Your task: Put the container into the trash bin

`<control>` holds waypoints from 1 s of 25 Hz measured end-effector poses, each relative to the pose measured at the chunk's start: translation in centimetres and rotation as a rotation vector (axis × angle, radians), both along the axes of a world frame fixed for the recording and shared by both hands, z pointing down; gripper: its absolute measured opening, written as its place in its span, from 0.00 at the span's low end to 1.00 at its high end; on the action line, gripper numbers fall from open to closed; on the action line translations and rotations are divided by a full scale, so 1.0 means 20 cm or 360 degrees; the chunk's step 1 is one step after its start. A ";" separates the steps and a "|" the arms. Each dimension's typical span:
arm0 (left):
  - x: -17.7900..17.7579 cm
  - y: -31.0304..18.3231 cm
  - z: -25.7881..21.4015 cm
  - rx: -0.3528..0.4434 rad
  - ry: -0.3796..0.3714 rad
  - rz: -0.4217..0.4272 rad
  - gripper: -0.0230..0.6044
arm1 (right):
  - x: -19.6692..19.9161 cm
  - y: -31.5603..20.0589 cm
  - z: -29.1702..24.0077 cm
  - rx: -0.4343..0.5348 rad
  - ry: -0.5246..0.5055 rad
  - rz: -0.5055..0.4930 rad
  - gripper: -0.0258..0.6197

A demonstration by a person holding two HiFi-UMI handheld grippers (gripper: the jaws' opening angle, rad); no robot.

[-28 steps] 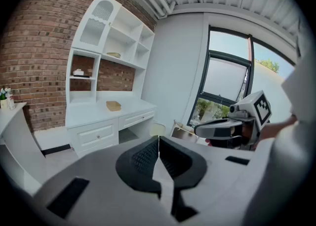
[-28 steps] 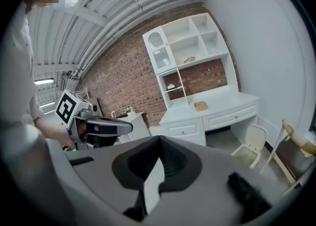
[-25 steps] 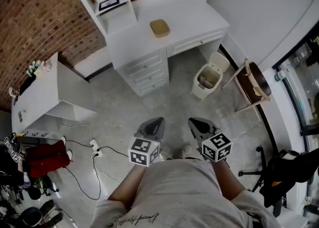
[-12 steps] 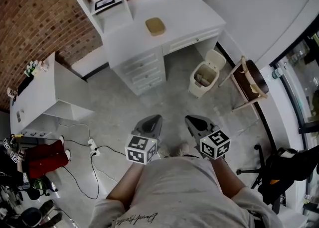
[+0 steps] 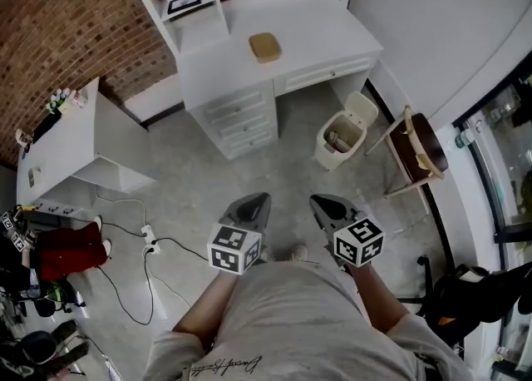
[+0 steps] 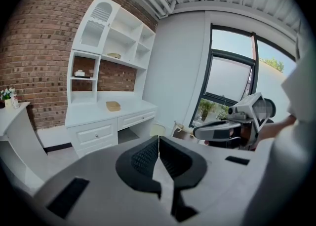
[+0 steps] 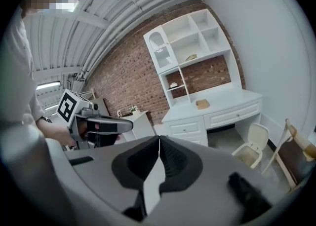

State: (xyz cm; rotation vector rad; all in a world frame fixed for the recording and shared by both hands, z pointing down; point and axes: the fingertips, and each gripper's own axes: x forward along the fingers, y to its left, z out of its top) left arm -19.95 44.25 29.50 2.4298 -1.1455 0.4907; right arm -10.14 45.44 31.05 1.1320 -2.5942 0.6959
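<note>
— Where's the container (image 5: 264,47)?
— Upper centre of the head view, on the white desk (image 5: 320,34), well apart from both grippers. The trash bin (image 5: 327,157) stands open on the floor, right of centre.
— What could go wrong?
— Both pairs of jaws are closed on nothing. Arriving like that would probably shove the container rather than grip it.
— And the pose?
— The left gripper (image 5: 256,203) and right gripper (image 5: 322,203) sit side by side at lower centre, tilted slightly downward.

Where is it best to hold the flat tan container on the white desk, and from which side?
Probably grip the flat tan square container across two opposite side edges, from above. It lies low and flat on the white desk, so a level approach finds little wall.
</note>
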 end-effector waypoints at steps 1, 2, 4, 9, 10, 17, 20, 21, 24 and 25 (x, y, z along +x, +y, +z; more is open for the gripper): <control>0.01 0.00 0.00 0.0000 -0.0003 -0.0008 0.07 | 0.01 0.00 0.00 -0.0001 -0.0003 -0.0005 0.09; 0.01 0.00 -0.01 0.0001 -0.0004 -0.0017 0.07 | 0.02 0.00 0.00 -0.0005 -0.0007 -0.0011 0.09; 0.02 0.01 -0.01 0.0006 -0.0005 -0.0038 0.07 | 0.04 0.01 0.00 -0.0012 -0.0013 -0.0029 0.09; 0.05 0.04 -0.02 0.0022 -0.0012 -0.0082 0.07 | 0.08 0.05 0.02 -0.0020 -0.0021 -0.0064 0.09; 0.05 0.05 -0.02 0.0024 -0.0011 -0.0088 0.07 | 0.09 0.06 0.03 -0.0025 -0.0022 -0.0065 0.09; 0.09 0.05 -0.02 0.0047 0.0014 -0.0109 0.07 | 0.13 0.07 0.05 -0.0024 -0.0022 -0.0075 0.09; 0.12 0.01 -0.03 0.0071 0.0032 -0.0098 0.07 | 0.16 0.04 0.05 -0.0004 -0.0020 -0.0052 0.09; 0.13 0.00 -0.03 0.0084 0.0038 -0.0090 0.07 | 0.18 0.03 0.06 0.0002 -0.0018 -0.0040 0.09; 0.14 -0.06 -0.04 0.0111 0.0044 -0.0078 0.07 | 0.21 -0.03 0.08 0.0012 -0.0010 -0.0019 0.09; 0.14 -0.09 -0.03 0.0114 0.0047 -0.0078 0.07 | 0.21 -0.05 0.08 0.0014 -0.0008 -0.0016 0.09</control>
